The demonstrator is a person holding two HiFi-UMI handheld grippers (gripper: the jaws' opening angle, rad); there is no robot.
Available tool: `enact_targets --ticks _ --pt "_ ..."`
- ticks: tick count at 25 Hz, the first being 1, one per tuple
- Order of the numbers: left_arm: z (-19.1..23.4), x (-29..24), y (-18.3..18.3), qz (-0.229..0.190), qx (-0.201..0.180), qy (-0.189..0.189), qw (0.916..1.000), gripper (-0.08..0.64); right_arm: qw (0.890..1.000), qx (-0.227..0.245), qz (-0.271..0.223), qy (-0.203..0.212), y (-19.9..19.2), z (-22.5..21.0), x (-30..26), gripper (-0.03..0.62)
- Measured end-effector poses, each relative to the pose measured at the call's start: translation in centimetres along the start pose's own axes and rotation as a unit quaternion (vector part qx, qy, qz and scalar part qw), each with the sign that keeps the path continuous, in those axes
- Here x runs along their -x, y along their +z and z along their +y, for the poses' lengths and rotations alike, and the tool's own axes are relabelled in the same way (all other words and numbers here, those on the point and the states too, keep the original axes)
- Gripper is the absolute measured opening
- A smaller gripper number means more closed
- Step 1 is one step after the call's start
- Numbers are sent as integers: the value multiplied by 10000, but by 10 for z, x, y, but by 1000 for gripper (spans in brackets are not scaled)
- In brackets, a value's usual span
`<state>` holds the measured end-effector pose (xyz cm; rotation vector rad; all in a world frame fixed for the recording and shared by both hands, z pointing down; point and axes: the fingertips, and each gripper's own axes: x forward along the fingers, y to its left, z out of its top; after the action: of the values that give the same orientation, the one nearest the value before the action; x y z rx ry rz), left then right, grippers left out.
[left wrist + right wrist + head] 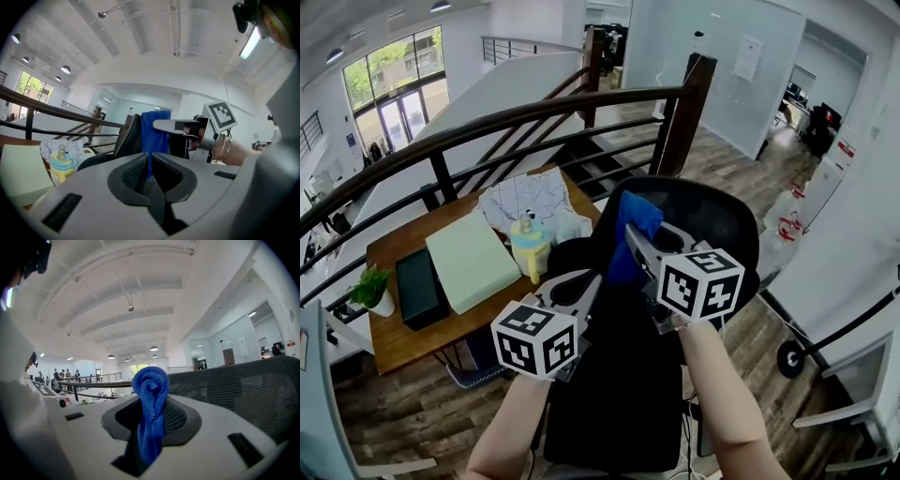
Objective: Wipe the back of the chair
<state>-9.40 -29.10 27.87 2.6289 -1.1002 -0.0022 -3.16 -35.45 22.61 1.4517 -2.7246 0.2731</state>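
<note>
- The right gripper [152,405] has its jaws clenched on a blue cloth [151,387], which bunches into a roll above the tips and hangs down between the pads.
- The left gripper [149,163] has its jaws drawn almost together, with a thin strip of the same cloth in the slit; it seems nipped there.
- The cloth sits in front of the black mesh chair back [712,214]. In the right gripper view the mesh runs just beside it.
- On the wooden desk [403,342] beyond stands a yellow bottle [530,246] with a blue band; its contents cannot be made out.
- A white pot [382,304] holds a green plant [367,284].
- Between the pot and the bottle lie a black box [420,286] and a pale green pad [473,258].
</note>
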Motion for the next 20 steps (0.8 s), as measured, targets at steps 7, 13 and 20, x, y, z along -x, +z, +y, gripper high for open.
enact_targets --ticks 7,13,20 --pt "-11 -14 -11 171 55 -214 9996 34 9989 90 247 -393 -11 -28 7 103" --pt "-24 -24 -21 202 173 -207 9994 34 9971 123 352 -660 -11 -58 22 103" --pt "-50 -42 -25 220 161 -262 9993 34 9944 219 350 -971 -13 -90 49 103"
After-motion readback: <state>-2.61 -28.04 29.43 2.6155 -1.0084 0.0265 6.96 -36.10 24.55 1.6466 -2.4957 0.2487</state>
